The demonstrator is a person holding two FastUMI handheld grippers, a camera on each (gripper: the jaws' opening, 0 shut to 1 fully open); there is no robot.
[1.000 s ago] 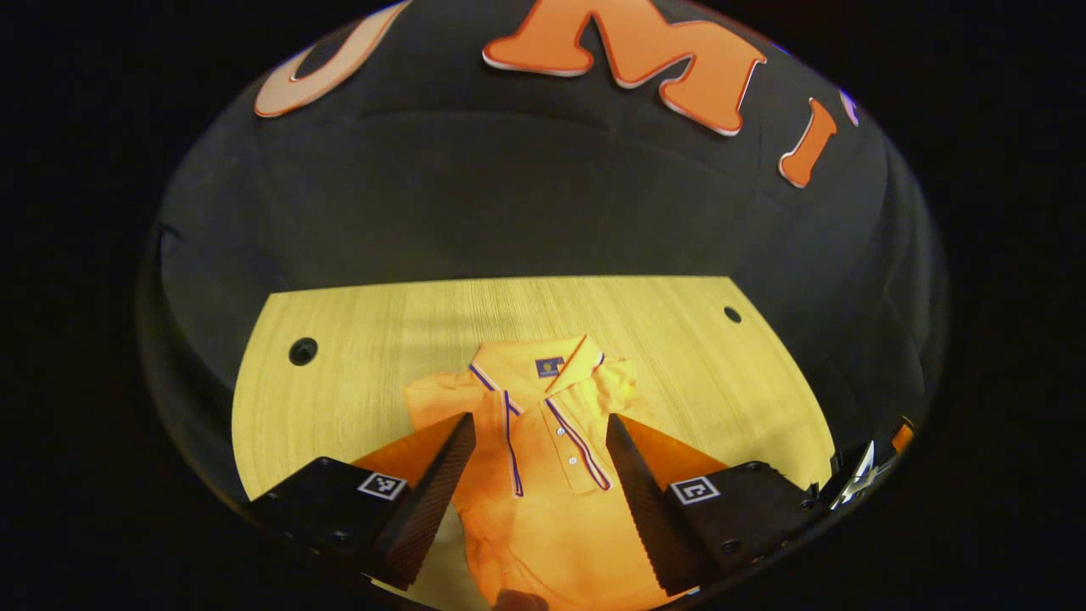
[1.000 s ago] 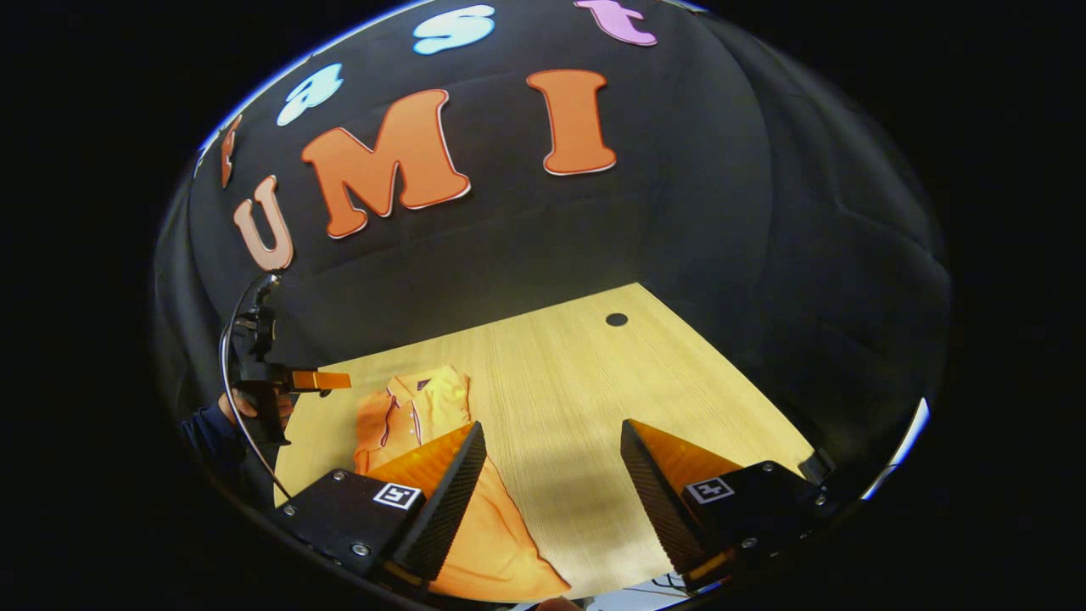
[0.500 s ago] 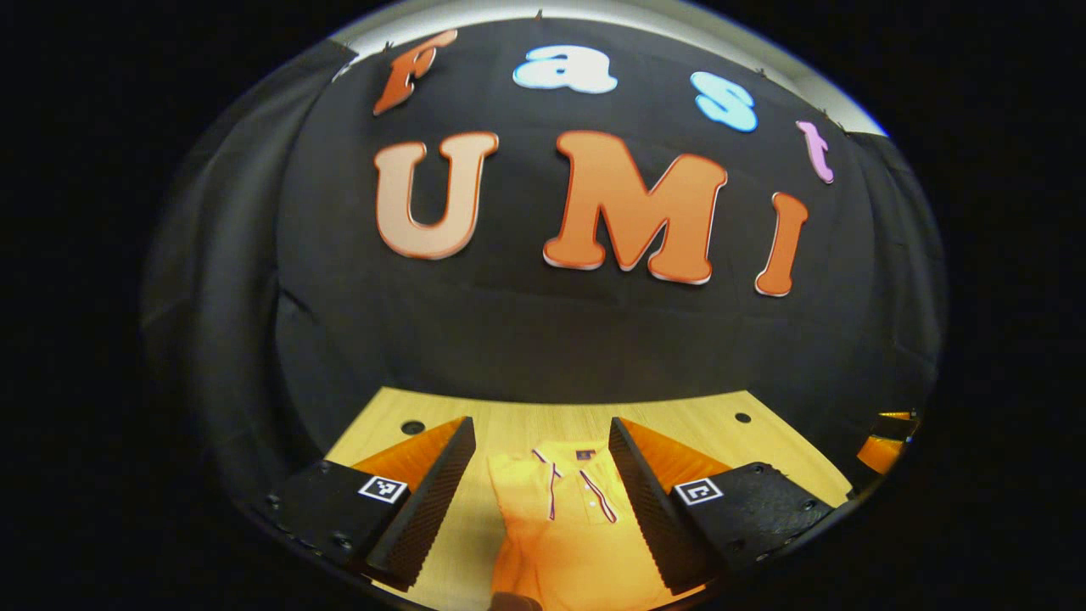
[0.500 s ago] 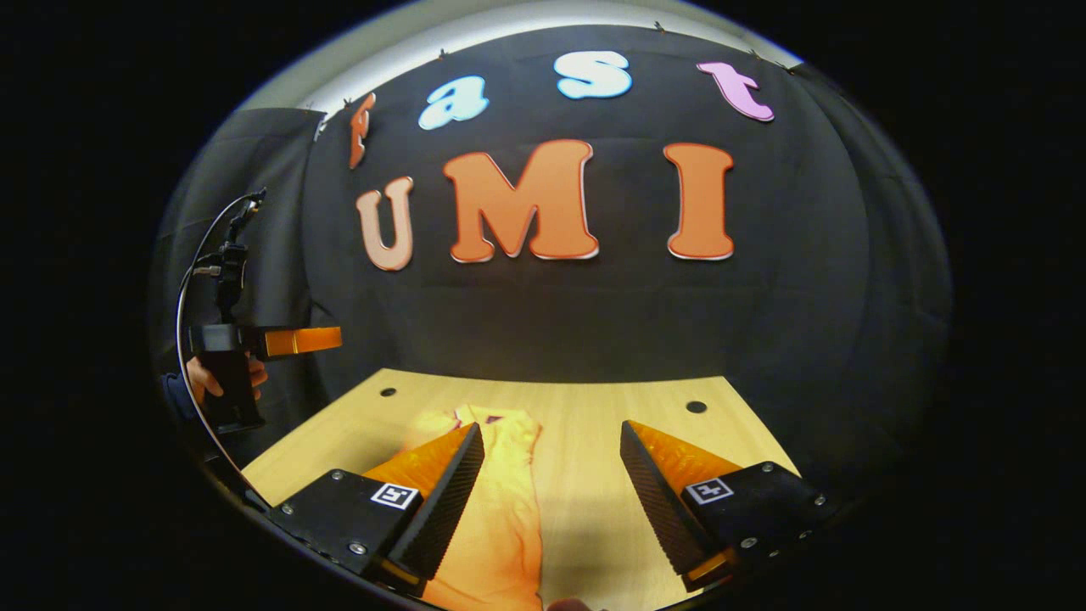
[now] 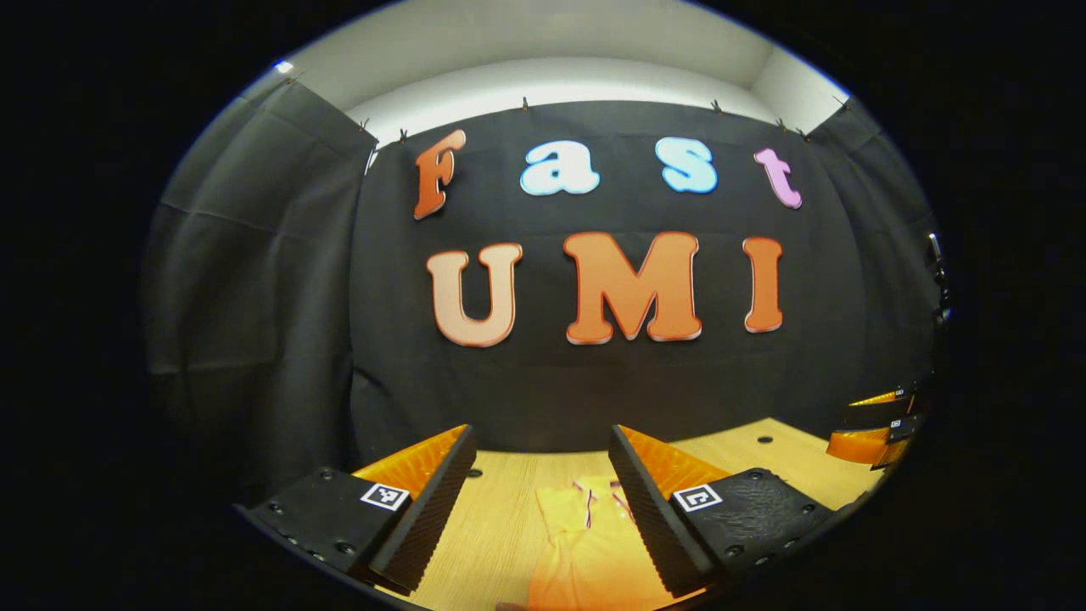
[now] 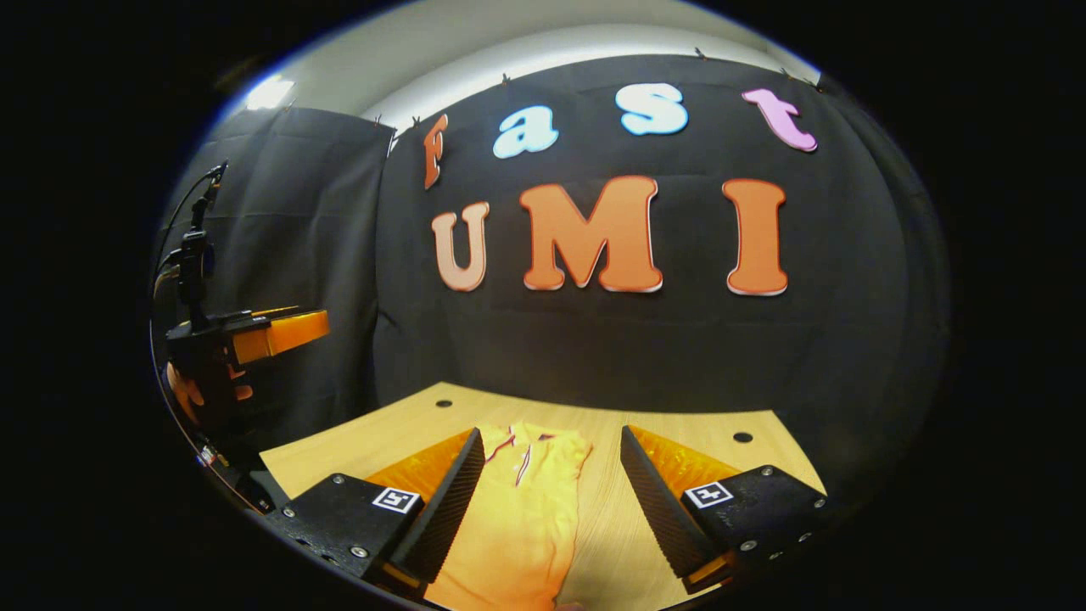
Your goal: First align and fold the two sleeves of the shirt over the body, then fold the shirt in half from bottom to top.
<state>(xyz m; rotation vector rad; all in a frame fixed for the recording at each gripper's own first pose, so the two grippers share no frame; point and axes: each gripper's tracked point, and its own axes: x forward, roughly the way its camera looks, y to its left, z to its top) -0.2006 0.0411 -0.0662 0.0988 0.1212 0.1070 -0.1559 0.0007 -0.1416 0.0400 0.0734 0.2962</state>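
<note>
The orange polo shirt [image 5: 585,552] lies flat on the wooden table [image 5: 496,526], narrow, with both sleeves folded in and its striped collar at the far end. My left gripper [image 5: 539,431] is held above the table's near side, open, nothing between its fingers. In the right gripper view the shirt [image 6: 517,509] lies low, between and under the fingers. My right gripper [image 6: 551,433] is open too and holds nothing. The left gripper [image 6: 293,329] hangs at the left in a hand [image 6: 182,386], level, well above the table. The right gripper [image 5: 867,423] shows at the far right edge.
The table [image 6: 670,424] has small round holes [image 6: 742,438] near its far corners. Black cloth walls close it in at the back and left. A cable [image 6: 182,229] rises from the left gripper.
Both grippers have risen and tilted up from pointing down at the table to near level. The shirt has dropped to the bottom of both views and has not moved on the table.
</note>
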